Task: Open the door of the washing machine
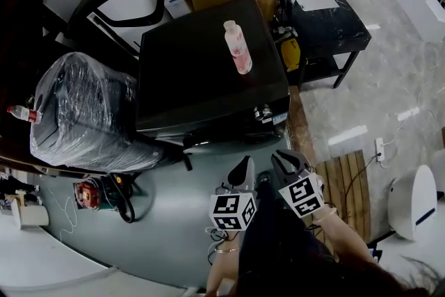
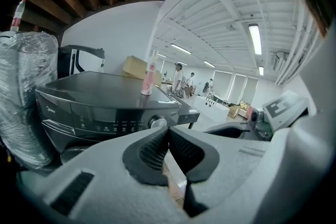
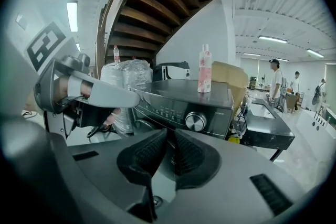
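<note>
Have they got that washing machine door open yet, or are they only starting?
Only starting. Done: nothing visible; the door looks flush against the washing machine. In hand: the left gripper, jaws together, and the right gripper, jaws slightly apart, hover before it, both empty, touching nothing. Left: reach the door, grip it, pull it open.

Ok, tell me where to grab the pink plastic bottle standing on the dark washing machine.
Probably grip the pink plastic bottle around its mid-body, coming level from the front: it stands upright and alone on the dark washing machine, on its flat top, sides exposed.
</note>
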{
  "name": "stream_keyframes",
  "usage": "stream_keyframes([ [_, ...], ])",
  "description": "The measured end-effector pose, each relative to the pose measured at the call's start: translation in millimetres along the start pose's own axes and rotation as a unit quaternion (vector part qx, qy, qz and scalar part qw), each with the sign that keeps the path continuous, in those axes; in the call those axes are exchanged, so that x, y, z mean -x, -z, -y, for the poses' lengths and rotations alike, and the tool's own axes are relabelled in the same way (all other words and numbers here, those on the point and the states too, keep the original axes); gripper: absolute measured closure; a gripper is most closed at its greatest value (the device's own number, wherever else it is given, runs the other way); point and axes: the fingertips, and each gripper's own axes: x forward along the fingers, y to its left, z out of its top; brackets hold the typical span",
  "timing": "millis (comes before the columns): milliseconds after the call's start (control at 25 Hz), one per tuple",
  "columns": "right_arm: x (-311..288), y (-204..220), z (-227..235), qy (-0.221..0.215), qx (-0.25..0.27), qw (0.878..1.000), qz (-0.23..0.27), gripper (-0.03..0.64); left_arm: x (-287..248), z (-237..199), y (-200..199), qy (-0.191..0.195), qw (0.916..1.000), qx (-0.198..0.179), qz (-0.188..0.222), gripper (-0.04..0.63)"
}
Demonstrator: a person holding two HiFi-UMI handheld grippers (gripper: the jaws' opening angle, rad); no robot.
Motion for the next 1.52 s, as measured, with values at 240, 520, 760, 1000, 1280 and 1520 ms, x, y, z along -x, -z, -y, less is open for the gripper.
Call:
stream_keyframes([
  [240,-31.0,19.9,8.1,-0.011,0.024,1.0,-0.017,0.583,-27.1,-16.9,15.9,0.004,0.9998,0.012,-0.013,0.58],
  [520,-72.7,44.6,19.3,-0.014,0.039,0.998,-0.047,0.571,-48.3,-47.2,43.7,0.002,0.9986,0.035,-0.04,0.58],
  [760,-106.3,64.9,29.0,-0.023,0.052,0.996,-0.071,0.56,-68.9,-73.2,56.3,-0.005,0.9974,0.053,-0.049,0.58],
  [1000,-136.8,88.3,32.9,-0.028,0.057,0.993,-0.099,0.541,-85.9,-93.7,64.9,0.002,0.9963,0.062,-0.06,0.58],
  [1280,-164.0,112.2,37.4,-0.04,0.076,0.988,-0.128,0.523,-104.0,-102.9,75.0,0.008,0.9953,0.06,-0.075,0.58],
  [1520,-180.4,134.0,34.1,-0.057,0.103,0.982,-0.15,0.515,-114.3,-107.4,83.1,0.015,0.9951,0.053,-0.082,0.58],
])
